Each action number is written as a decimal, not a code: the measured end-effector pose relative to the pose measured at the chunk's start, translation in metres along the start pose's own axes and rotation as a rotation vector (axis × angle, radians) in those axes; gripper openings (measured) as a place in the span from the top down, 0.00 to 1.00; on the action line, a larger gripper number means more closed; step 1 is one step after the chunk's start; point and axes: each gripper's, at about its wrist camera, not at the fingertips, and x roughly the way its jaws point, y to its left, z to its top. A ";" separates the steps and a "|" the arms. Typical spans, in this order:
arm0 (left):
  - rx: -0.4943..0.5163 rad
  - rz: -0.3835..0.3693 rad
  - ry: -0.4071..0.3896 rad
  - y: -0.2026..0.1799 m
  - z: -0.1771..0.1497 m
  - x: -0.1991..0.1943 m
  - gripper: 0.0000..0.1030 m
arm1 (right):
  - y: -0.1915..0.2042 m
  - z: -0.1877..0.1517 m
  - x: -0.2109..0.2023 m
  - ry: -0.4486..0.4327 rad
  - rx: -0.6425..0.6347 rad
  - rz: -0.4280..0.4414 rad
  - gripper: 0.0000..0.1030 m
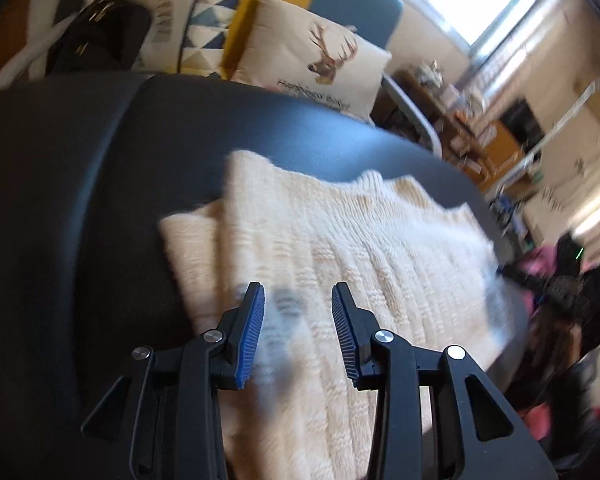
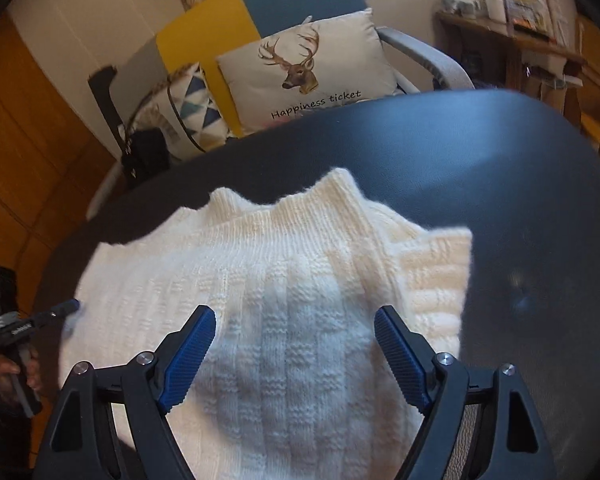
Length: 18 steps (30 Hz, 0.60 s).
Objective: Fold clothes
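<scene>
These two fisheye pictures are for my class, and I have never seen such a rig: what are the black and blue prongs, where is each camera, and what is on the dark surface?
A person holds a hand tool in each hand; there is no robot arm. Each tool has two blue-padded fingers and a camera looking along them. One picture shows the left gripper, the other the right gripper. Both are open and hold nothing. Beneath them a cream knitted sweater lies partly folded on a dark table. A deer cushion sits behind.

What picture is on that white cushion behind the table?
A brown deer head with antlers on the cushion, clearest in the right wrist view.
</scene>
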 end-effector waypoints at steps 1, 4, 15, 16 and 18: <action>-0.033 -0.012 -0.013 0.010 0.000 -0.006 0.63 | -0.008 -0.003 -0.003 -0.002 0.028 0.011 0.19; -0.094 0.025 -0.040 0.032 -0.001 -0.019 0.59 | -0.029 -0.014 -0.010 -0.010 0.096 0.030 0.19; -0.065 0.048 0.015 0.039 0.002 -0.001 0.57 | -0.050 -0.023 -0.023 -0.009 0.180 0.052 0.19; -0.047 0.045 0.026 0.035 0.002 0.004 0.57 | -0.051 -0.023 -0.022 -0.005 0.179 0.045 0.19; -0.026 0.044 0.043 0.029 0.001 0.011 0.57 | -0.052 -0.024 -0.020 0.002 0.177 0.033 0.19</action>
